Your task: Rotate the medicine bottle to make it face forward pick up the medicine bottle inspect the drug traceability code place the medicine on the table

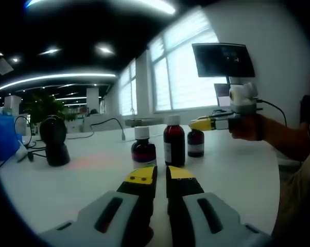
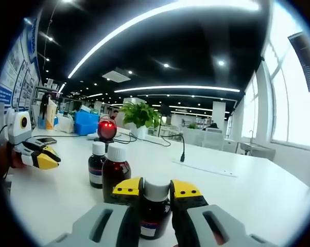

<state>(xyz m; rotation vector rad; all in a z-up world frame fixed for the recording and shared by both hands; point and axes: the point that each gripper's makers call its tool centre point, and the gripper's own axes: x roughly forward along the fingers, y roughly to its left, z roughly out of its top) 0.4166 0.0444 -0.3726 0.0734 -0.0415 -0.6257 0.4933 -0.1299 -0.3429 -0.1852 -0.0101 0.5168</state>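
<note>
On the white table (image 2: 258,200), three small dark medicine bottles stand together. My right gripper (image 2: 156,189) is closed around the neck of the nearest medicine bottle (image 2: 155,211), just under its white cap. It looks rigid, light, smooth and possibly breakable. My left gripper (image 1: 161,174) holds nothing, jaws almost together.

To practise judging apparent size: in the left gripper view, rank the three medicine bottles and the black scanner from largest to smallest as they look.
1. Black scanner, though it stands nearest the view's edge.
2. Middle bottle.
3. Left bottle and right bottle: too alike to rank.
</note>
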